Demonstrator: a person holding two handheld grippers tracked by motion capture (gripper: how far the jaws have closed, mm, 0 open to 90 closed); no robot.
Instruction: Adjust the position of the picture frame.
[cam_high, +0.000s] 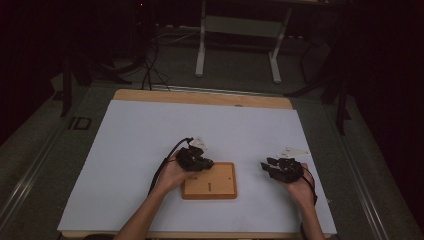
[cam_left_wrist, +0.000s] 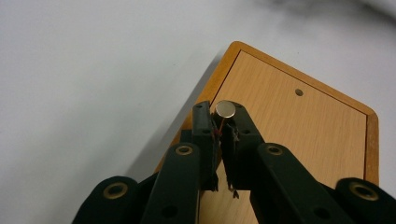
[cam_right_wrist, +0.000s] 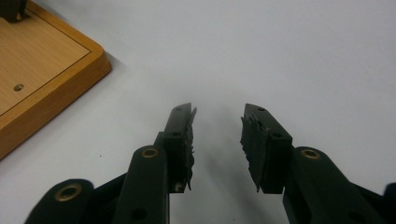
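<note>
dim room around the bench; dark floor, cables and a pale frame stand beyond a wooden table (cam_high: 200, 97) under a white sheet (cam_high: 150, 145). high view too dark and small to resolve either tool's tips; the pin itself could not be made out there. wooden board (cam_high: 210, 181) lay flat on the sheet near the front edge, between the two hands; its near end was cut off in the left gripper view. left hand (cam_high: 172, 175) came in from the bottom, wrist at the board's left edge, left gripper (cam_left_wrist: 220, 122) leaning over the board's left part. its jaws stood together, clamped on a small metal pin (cam_left_wrist: 225, 109); round silver end showing above the tips, shaft hidden between the pads, so long axis ran roughly along the jaws, pointing away from the camera. right hand (cam_high: 300, 184) rested on the sheet well right of the board; right gripper (cam_right_wrist: 217, 122) had jaws apart, bare sheet between them. one small hole (cam_left_wrist: 299, 92) visible in the board face.
</note>
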